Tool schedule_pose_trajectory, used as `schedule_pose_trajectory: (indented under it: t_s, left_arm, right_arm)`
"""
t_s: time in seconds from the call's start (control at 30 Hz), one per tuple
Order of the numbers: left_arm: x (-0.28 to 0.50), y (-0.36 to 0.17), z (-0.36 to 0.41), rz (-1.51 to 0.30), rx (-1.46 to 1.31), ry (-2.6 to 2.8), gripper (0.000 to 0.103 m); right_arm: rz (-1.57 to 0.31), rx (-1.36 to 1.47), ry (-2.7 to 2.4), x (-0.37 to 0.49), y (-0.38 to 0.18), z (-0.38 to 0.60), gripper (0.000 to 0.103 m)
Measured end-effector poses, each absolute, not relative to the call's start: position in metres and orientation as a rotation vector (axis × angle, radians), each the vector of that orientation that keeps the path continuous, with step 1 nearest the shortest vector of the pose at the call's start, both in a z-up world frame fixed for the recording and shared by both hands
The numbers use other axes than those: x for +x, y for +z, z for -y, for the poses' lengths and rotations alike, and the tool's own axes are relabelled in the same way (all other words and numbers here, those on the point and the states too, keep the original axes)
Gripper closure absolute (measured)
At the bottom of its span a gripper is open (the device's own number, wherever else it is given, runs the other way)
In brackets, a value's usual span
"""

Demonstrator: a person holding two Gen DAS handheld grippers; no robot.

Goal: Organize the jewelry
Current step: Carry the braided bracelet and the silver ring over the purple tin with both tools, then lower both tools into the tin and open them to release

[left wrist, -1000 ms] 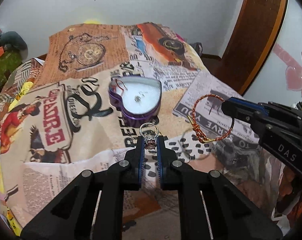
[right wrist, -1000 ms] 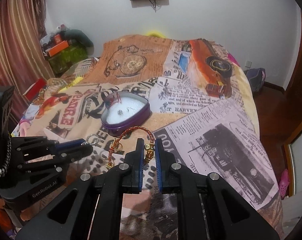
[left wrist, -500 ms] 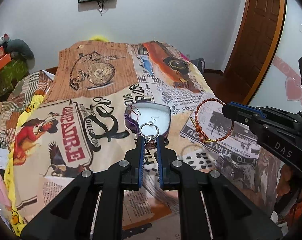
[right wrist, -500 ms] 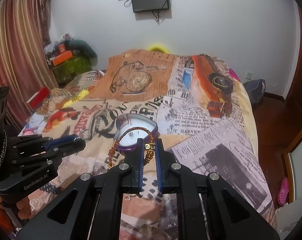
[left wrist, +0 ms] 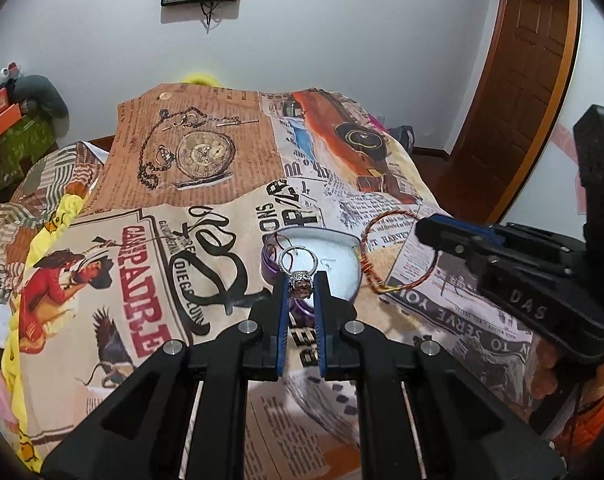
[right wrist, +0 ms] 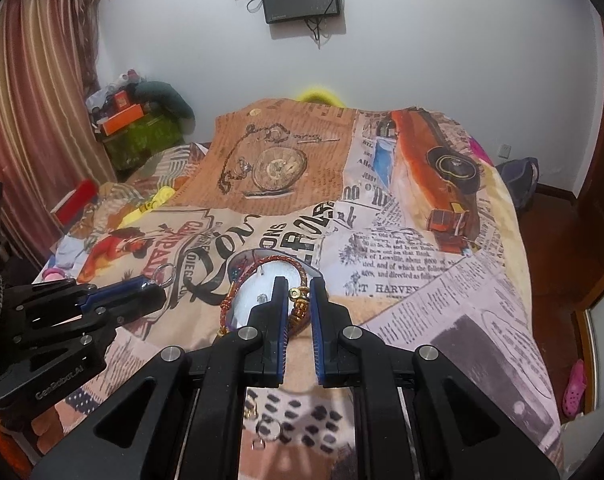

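Note:
My left gripper [left wrist: 301, 285] is shut on a silver ring [left wrist: 298, 264] with a stone, held up over the near rim of a purple heart-shaped box [left wrist: 334, 264] with a white lining. My right gripper [right wrist: 299, 294] is shut on a red-and-gold braided bracelet [right wrist: 258, 270], which hangs in front of the same box [right wrist: 250, 300]. In the left wrist view the right gripper [left wrist: 426, 229] and the bracelet [left wrist: 386, 256] are at the right. In the right wrist view the left gripper [right wrist: 154, 286] and its ring [right wrist: 165, 272] are at the left.
The box sits on a bed with a newspaper-print cover [left wrist: 206, 168]. Small loose rings [right wrist: 271, 429] lie on the cover below my right gripper. A door [left wrist: 518, 92] is at the right, clutter and a curtain [right wrist: 30, 120] at the left.
Both grippers have lifted and tilted up with their jewelry, so the box now sits right behind the fingertips and more of the wall shows.

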State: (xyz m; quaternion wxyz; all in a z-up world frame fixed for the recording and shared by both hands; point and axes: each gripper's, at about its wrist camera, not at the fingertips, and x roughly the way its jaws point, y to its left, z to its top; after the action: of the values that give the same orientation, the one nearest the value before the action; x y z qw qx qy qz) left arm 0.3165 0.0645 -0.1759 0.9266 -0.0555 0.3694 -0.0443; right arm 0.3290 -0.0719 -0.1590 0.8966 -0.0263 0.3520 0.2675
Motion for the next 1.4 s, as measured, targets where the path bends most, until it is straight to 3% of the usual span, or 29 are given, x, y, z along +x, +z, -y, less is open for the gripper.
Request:
schedule_pose_trajectory:
  t_s: [0.8, 1.4]
  left_arm:
    - [0.377, -0.221, -0.064, -0.833, -0.142, -0.141, 0.093]
    - [0.398, -0.233, -0.057, -0.87, -0.139, -0.134, 0.093]
  right_arm:
    - [-0.891, -0.047, 0.633, 0.386, -0.207, 0.049, 0.094]
    - [-0.914, -0.127, 0.677, 0.391, -0.208, 0.047, 0.093]
